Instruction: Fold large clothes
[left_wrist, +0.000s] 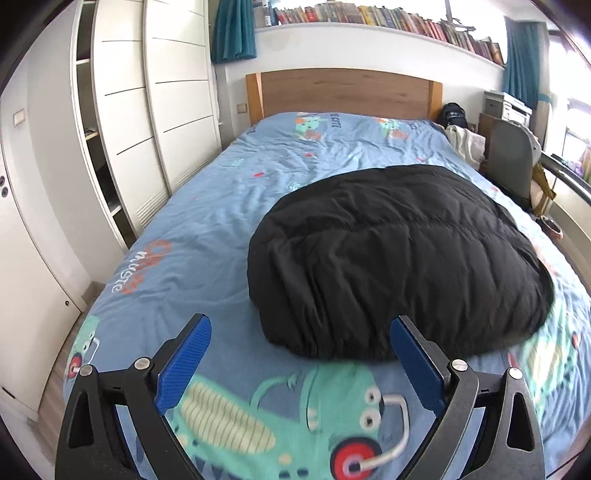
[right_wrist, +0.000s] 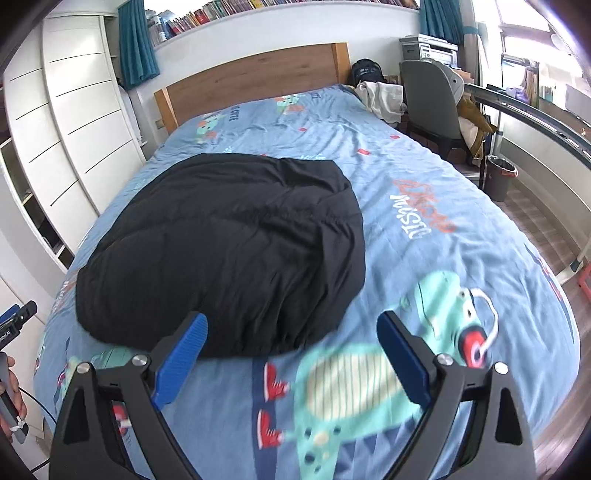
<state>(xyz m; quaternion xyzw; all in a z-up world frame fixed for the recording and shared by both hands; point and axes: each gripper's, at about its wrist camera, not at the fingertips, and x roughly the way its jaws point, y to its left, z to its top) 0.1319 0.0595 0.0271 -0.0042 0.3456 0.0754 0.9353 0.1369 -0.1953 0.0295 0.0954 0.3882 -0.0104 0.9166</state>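
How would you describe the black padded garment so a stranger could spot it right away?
Start from the bed with the wooden headboard and blue cartoon-print cover. On its middle lies the black garment, a puffy, quilted, folded mound. It is the only dark, plain thing on that bright cover.

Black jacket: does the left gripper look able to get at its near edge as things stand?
Probably yes. The left gripper is open, holds nothing, and the jacket lies straight ahead on the bedspread with nothing between.

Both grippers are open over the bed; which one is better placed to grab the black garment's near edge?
Probably the left gripper: the garment hem lies almost between its fingers. The right gripper mostly frames bare duvet.
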